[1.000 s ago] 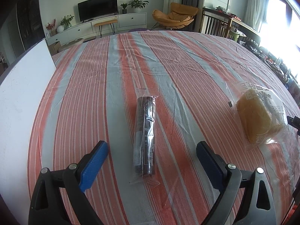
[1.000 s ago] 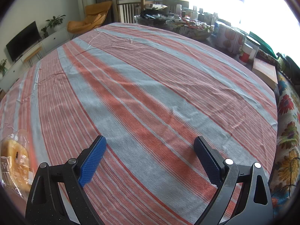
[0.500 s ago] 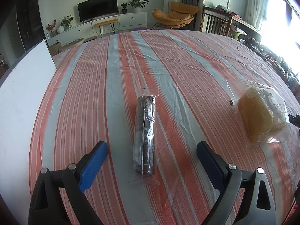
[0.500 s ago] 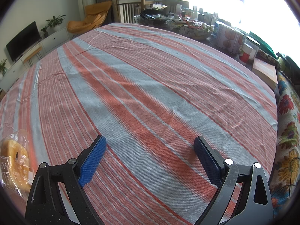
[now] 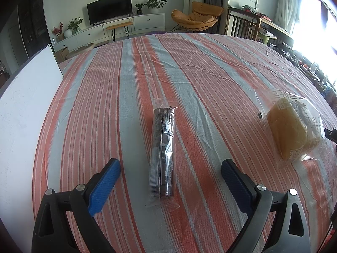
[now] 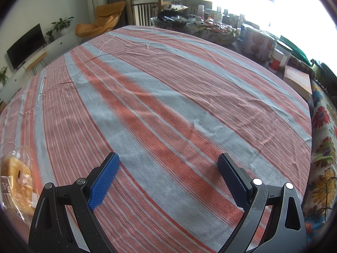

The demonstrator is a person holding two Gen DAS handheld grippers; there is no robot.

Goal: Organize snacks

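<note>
The desk [image 5: 101,88], under its red and grey striped cloth, carries 2 snacks, and neither is gripped yet, so the step in hand looks like a first pick. A white board [image 5: 25,109] stands along the desk's left edge.

The bread bag [image 5: 292,130] lies well to the right in the left wrist view and shows again at the far left of the right wrist view [image 6: 18,179], beside the right tool rather than between its fingers. The dark snack roll [image 5: 163,154] in clear wrap lies lengthwise on a grey stripe, its near end between the left tool's 2 fingers.

To pick the roll well, I would lower the left tool [image 5: 170,177] straight down and close across the narrow width at mid-length, squeezing the roll itself and not the loose wrap ends, which would likely slip.

The left tool is spread wide, grasping nothing, pointing along the roll and angled down at the desk. The right tool [image 6: 167,175] is likewise released and empty, aimed over bare cloth.
</note>
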